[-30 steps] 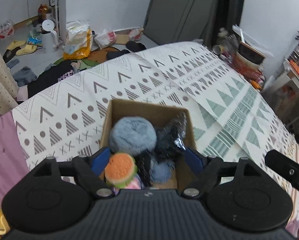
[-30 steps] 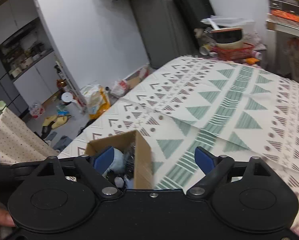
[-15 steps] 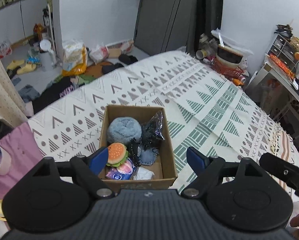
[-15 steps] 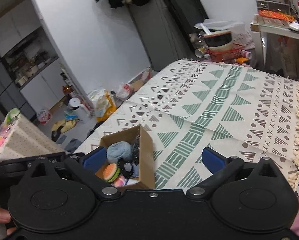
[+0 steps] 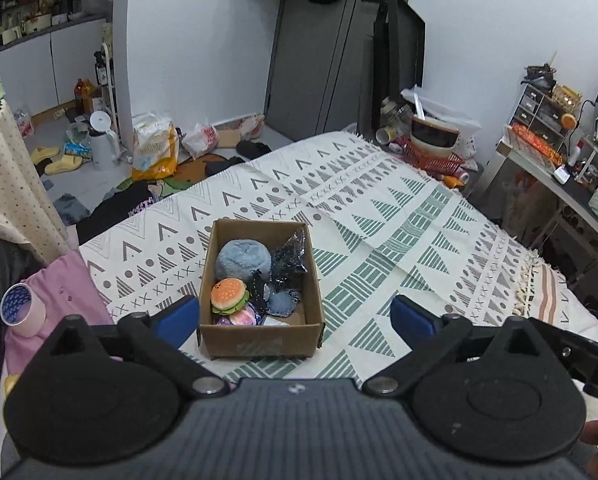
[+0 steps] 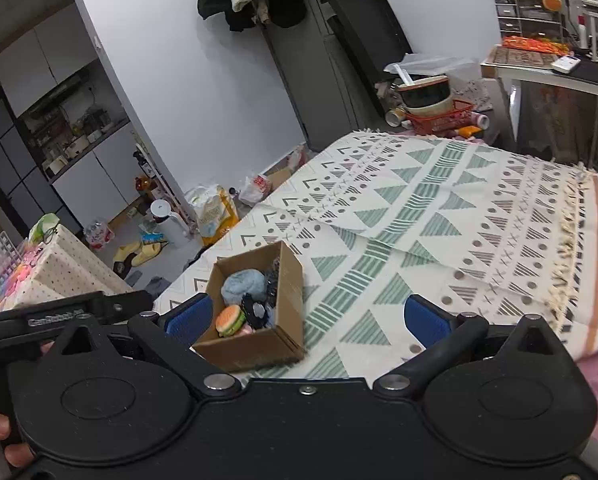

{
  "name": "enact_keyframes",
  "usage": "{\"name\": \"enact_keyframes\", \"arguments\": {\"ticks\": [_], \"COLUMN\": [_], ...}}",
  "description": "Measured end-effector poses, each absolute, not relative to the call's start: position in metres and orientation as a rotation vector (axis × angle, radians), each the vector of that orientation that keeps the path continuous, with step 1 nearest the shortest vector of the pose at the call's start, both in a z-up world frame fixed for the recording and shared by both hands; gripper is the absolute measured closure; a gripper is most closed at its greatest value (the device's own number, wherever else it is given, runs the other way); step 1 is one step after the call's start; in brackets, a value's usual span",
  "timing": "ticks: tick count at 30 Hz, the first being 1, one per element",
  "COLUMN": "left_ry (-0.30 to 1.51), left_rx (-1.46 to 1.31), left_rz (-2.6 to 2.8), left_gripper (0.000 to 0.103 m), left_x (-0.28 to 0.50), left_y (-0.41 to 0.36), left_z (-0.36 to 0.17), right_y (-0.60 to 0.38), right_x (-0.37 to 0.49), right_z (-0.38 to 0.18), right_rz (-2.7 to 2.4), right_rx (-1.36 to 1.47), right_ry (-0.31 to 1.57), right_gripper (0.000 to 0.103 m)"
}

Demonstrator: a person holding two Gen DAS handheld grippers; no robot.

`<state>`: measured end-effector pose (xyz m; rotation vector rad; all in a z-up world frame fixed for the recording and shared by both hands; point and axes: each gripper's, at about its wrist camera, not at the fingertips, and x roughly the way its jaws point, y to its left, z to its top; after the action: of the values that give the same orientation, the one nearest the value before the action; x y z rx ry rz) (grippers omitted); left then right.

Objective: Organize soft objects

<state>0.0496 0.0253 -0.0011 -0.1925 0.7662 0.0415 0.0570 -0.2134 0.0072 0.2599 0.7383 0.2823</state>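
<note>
both grippers hover above the bed with fingers spread wide and empty, the left gripper (image 5: 295, 316) and right gripper (image 6: 307, 318) framing the cardboard box (image 5: 259, 334) at lower centre.

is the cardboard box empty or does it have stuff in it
It has stuff in it. The open-topped box holds a blue fluffy ball, a burger toy and dark items; some bare floor shows near its front right corner.

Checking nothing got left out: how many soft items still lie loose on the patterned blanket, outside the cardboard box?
0. All visible soft items sit inside the cardboard box; the blanket shows none, though the grippers hide its near edge.
</note>
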Motion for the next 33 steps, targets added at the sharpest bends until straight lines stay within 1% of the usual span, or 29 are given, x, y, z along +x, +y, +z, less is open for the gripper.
{"name": "enact_keyframes", "arguments": {"ticks": [13,20,33], "left_ry": [0.751,0.745,0.74], "left_rx": [-0.166,-0.13,-0.1], "left_rz": [0.073,0.075,0.063], "left_gripper": [0.001,0.001,0.001], "left_x": [-0.004,-0.027,-0.061], "left_y": [0.016,0.007,0.001], "left_z": [0.02,0.026,0.035], "right_y": [-0.237,-0.252,-0.251], "right_x": [0.01,-0.012,-0.047], "right_z": [0.028,0.031,0.04], "right_rz": [0.274,0.266,0.286], "right_rx": [0.253,0.257,0.195], "right_ry": [0.703,0.709,0.706], "right_gripper": [0.0,0.0,0.0]}}
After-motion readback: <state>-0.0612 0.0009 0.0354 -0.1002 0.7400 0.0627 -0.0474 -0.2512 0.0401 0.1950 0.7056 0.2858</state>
